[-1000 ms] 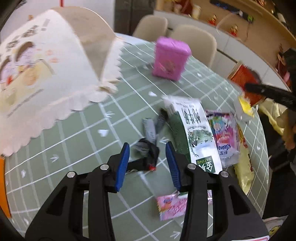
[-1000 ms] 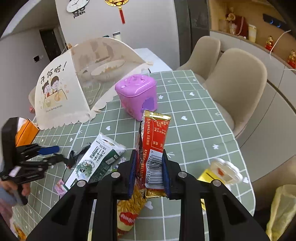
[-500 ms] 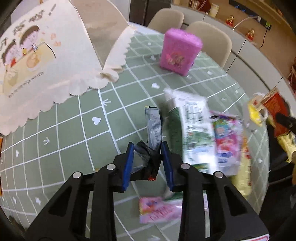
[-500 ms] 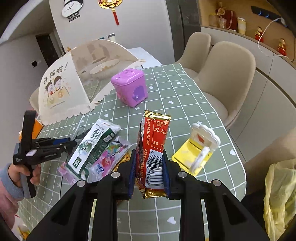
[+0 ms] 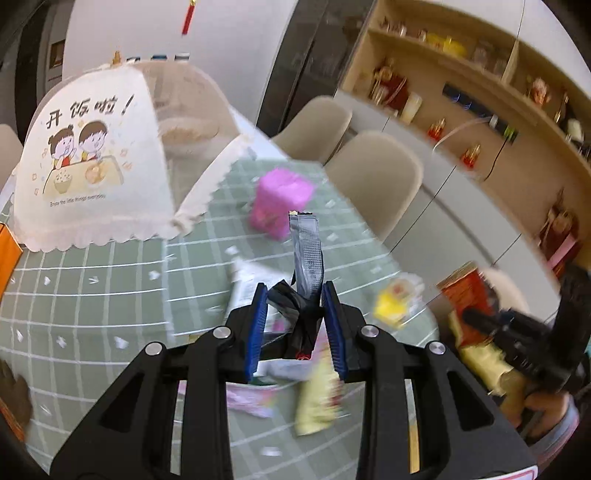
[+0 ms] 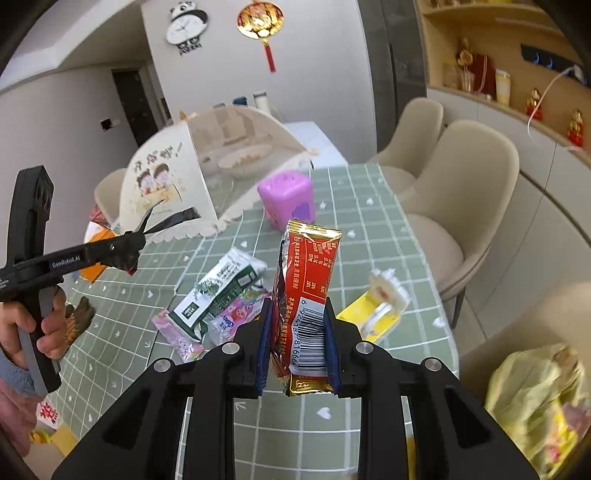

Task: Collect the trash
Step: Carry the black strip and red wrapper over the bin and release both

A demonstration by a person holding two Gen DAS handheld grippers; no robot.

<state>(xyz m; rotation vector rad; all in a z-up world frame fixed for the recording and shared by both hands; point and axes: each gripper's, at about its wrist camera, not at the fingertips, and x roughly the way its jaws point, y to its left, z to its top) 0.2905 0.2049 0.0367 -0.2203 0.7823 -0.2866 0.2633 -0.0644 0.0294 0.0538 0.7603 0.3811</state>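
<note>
Lifted off the green table (image 5: 92, 295) since the earlier frame, dark wrapper (image 5: 306, 258) stands upright clamped in left gripper (image 5: 295, 328); red wrapper (image 6: 308, 291) upright, pinched in right gripper (image 6: 297, 343), nearer yellow trash bag (image 6: 535, 402) at lower right.

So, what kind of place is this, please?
Most likely a home dining room. A mesh food cover stands over dishes on the table with its green grid cloth, beige dining chairs stand beside it, and a panda wall clock hangs above.
</note>
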